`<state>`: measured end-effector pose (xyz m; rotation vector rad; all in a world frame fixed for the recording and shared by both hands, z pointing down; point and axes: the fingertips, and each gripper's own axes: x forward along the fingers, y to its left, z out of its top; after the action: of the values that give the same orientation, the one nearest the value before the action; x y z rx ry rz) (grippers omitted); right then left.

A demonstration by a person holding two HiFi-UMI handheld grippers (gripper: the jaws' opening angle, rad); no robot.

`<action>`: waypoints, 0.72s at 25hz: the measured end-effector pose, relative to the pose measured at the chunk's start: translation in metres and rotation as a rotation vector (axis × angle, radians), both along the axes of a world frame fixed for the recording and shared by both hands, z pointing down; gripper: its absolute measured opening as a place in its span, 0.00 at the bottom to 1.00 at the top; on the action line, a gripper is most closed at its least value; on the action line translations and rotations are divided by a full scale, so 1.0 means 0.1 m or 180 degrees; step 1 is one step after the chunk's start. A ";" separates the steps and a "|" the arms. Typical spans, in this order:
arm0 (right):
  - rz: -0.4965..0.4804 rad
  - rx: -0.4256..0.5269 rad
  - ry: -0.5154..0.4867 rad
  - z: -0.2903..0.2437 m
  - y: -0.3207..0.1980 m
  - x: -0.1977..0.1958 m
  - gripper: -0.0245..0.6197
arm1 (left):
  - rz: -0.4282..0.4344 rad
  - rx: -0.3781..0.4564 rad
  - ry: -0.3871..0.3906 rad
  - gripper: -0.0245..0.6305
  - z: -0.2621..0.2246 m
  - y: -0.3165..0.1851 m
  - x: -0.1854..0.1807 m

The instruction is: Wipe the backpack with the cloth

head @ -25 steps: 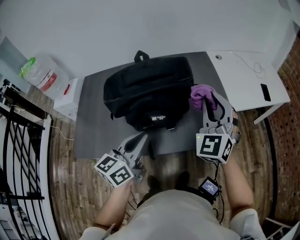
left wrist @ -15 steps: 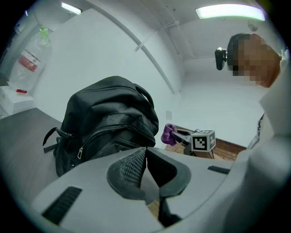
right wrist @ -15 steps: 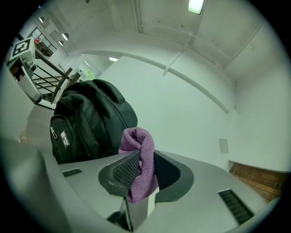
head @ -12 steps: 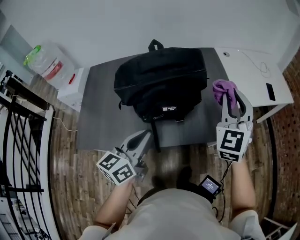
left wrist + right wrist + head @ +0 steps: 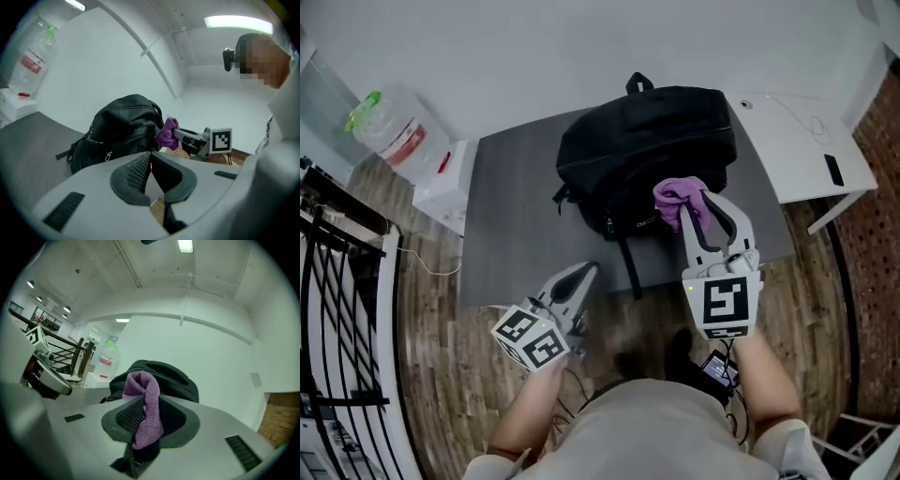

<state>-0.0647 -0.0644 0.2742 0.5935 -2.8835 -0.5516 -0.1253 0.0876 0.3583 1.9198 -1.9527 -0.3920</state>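
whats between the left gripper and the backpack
Only bare grey tabletop separates the left gripper from the backpack, as the head view shows; a strap lies just beside that stretch.

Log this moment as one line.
left gripper: shut, empty | right gripper: shut on cloth | cloth: at backpack front, contact unclear | backpack: on grey table

The backpack (image 5: 652, 141) is matt black fabric, the cloth (image 5: 678, 197) fuzzy purple terry.
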 end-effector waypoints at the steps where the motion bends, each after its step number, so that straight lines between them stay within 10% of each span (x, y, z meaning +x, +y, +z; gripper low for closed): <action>1: -0.0078 -0.0053 0.0005 0.02 0.11 -0.09 0.19 | 0.0002 0.0002 0.0012 0.04 0.02 0.05 -0.03; 11: -0.0910 -0.0314 0.0314 0.34 0.82 -0.81 0.19 | -0.0217 0.0030 0.0067 0.04 0.04 0.32 -0.13; 18: -0.0848 -0.0176 0.0495 0.51 0.48 -0.75 0.19 | -0.0300 0.0044 0.0034 0.04 -0.01 0.21 0.02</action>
<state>-0.1400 -0.0163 0.3253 0.1501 -2.8335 -0.5234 -0.1235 0.1084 0.3576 1.8349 -2.0439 -0.4419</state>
